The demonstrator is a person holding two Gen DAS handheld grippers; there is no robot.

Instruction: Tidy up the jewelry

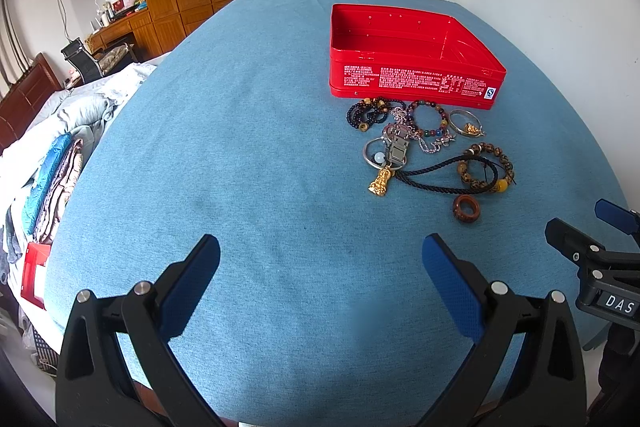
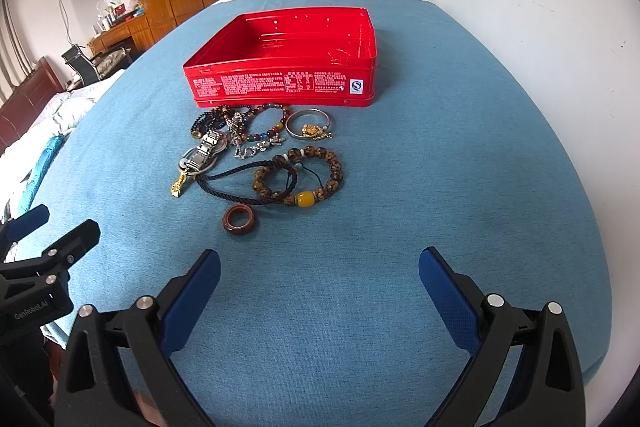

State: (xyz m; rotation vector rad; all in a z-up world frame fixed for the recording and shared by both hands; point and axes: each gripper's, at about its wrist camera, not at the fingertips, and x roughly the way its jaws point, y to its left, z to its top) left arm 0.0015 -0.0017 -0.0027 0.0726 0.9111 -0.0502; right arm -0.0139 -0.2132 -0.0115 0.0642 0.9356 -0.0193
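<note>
Both grippers gape wide, empty. Brown ring (image 2: 239,220) lies nearest, ahead-left of right gripper (image 2: 319,283); left gripper (image 1: 321,269) farther. Red tin (image 2: 362,59) behind pile, toward table's far edge.

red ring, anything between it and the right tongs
Nothing visible does. The red ring lies alone at the near edge of the jewelry pile, with only bare blue cloth between it and the open right tongs.
</note>
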